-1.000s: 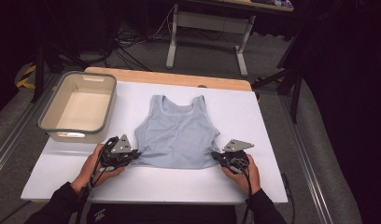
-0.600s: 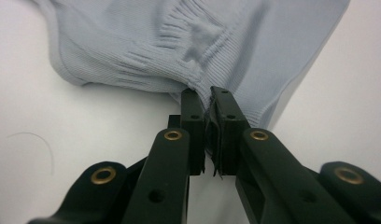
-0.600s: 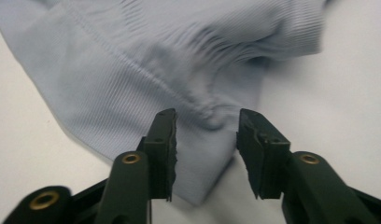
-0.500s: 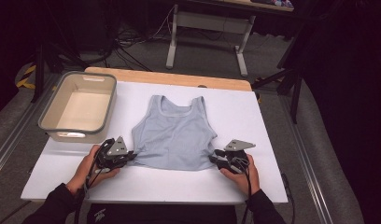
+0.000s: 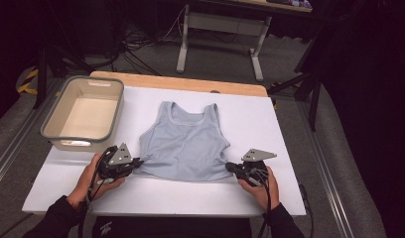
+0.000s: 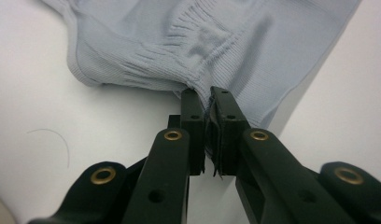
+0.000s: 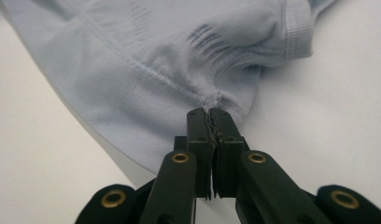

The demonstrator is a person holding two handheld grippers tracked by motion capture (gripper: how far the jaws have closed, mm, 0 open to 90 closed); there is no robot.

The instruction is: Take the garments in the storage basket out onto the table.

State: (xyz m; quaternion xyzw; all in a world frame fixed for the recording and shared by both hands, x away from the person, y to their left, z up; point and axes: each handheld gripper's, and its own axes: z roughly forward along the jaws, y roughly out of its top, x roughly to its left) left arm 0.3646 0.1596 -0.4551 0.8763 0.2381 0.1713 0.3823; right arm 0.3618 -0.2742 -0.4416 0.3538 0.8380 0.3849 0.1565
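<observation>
A light blue ribbed tank top (image 5: 183,144) lies flat on the white table, neck toward the far side. My left gripper (image 5: 138,161) is shut on its lower left side seam. In the left gripper view the gripper (image 6: 208,93) pinches bunched fabric of the top (image 6: 216,42). My right gripper (image 5: 228,166) is at the lower right side seam. Its jaws have just been closing, and in the right gripper view the gripper (image 7: 208,112) clamps the edge of the top (image 7: 156,60). Both grippers lie low on the table, pointing inward.
A grey plastic bin (image 5: 56,129) with a pale inside stands at the table's left, just beyond my left hand. The white table top (image 5: 190,193) ends in a wooden strip (image 5: 180,82) at the far edge. Desk legs and cables are on the floor behind.
My left hand has edged slightly left with the hem corner. The right hand stays where it was, and the top keeps its place.
</observation>
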